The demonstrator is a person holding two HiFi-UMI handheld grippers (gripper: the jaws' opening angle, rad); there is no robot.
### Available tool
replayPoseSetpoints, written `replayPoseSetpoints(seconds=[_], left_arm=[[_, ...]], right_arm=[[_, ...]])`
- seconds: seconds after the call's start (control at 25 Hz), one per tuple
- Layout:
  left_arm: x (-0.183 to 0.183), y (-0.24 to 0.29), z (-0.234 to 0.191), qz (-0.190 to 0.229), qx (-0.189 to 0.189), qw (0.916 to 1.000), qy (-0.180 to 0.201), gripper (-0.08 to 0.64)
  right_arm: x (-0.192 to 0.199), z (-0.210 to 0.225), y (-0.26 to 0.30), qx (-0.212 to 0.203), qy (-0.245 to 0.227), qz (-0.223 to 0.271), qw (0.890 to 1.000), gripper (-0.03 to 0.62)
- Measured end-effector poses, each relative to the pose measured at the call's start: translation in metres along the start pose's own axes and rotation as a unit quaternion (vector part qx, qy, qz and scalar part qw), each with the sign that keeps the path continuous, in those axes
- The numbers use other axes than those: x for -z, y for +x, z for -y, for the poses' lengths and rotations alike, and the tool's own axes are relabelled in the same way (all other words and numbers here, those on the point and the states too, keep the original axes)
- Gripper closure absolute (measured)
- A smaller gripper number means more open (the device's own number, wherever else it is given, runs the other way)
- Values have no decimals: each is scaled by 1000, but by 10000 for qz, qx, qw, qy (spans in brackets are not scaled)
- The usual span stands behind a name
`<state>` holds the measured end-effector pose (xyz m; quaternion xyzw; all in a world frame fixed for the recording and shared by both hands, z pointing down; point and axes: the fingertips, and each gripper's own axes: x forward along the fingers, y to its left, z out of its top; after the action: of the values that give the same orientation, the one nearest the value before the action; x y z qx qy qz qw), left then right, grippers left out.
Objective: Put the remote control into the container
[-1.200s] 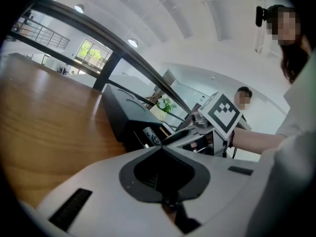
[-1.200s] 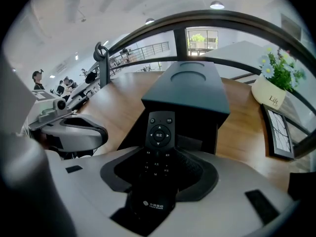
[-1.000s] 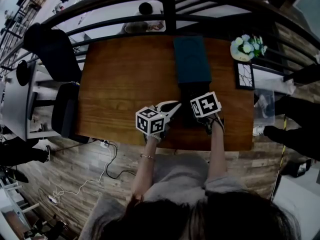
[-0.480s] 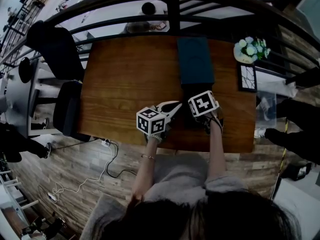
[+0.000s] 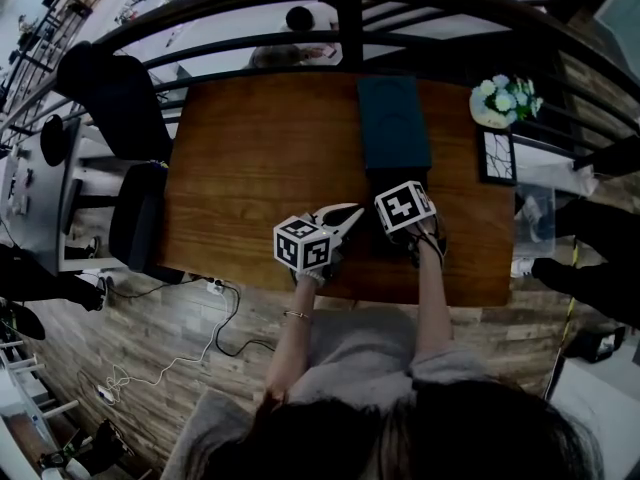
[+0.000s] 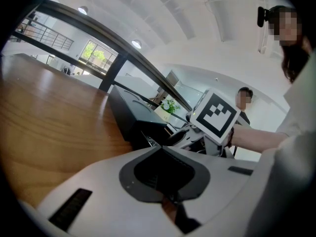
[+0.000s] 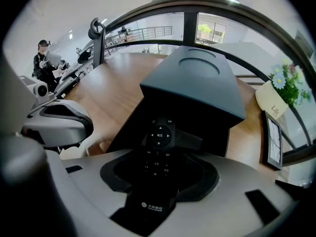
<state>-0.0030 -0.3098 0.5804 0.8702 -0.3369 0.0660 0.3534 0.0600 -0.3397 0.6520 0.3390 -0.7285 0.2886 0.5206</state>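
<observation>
Transport step, I judge: the right tongs (image 7: 158, 168) clamp the remote control (image 7: 157, 144), the container (image 7: 197, 83) stands just beyond at twelve o'clock, the left tongs (image 6: 165, 184) are narrow and empty; next it needs moving forward and releasing inside.

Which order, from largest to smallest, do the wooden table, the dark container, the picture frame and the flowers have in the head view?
1. wooden table
2. dark container
3. flowers and picture frame: about alike, not ranked
</observation>
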Motion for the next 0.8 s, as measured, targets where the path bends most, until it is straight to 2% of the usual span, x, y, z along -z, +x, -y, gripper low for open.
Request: replayPoseSetpoints(seconds=[0.24,0.8], left_arm=[[1,-5,0,12,-22,10000,-2,557],[4,-7,6,24,101,9999,-39,557]], right_arm=[[0,0,-5,112,16,8,9999,394],[-1,6,-13,202,385,350,9984,387]])
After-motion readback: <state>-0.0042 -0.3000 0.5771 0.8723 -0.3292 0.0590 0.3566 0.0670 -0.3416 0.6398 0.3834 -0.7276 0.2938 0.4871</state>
